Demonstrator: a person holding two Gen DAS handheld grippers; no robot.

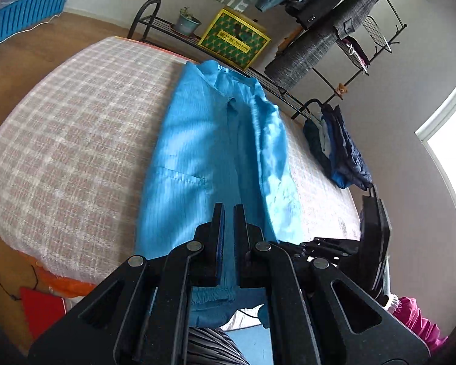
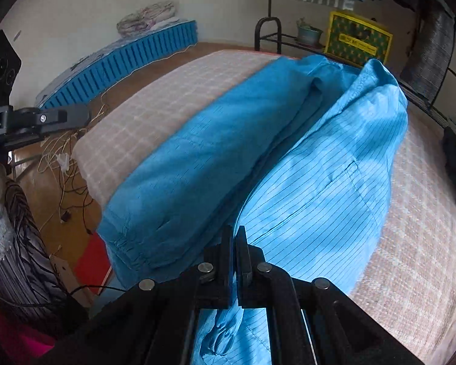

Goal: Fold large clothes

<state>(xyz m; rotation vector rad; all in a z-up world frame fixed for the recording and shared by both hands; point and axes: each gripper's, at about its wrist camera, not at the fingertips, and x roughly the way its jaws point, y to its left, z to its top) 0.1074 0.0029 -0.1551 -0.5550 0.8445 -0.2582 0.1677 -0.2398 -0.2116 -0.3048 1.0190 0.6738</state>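
Note:
A bright blue pinstriped garment [image 1: 197, 152] lies lengthwise on the bed's pink plaid cover [image 1: 70, 140]. In the left wrist view my left gripper [image 1: 229, 210] hovers over the garment's near end, shut, with nothing seen in it. The elastic hem [image 1: 212, 298] rests at the bed edge beneath it. My right gripper [image 2: 234, 231] is shut on the garment's right panel [image 2: 319, 188], which is lifted and draped toward the middle. The rest of the garment [image 2: 203, 158] lies flat. The left gripper [image 2: 85, 115] also shows at the left of the right wrist view, off the bed's corner.
A black clothes rack [image 1: 334, 36] with hanging coats stands behind the bed, with a yellow-green box [image 1: 234, 39] and a potted plant [image 1: 187, 22] on its shelf. Dark jackets [image 1: 340, 152] are piled at the right. Cables [image 2: 67, 176] and a red sheet [image 2: 91, 261] lie on the floor.

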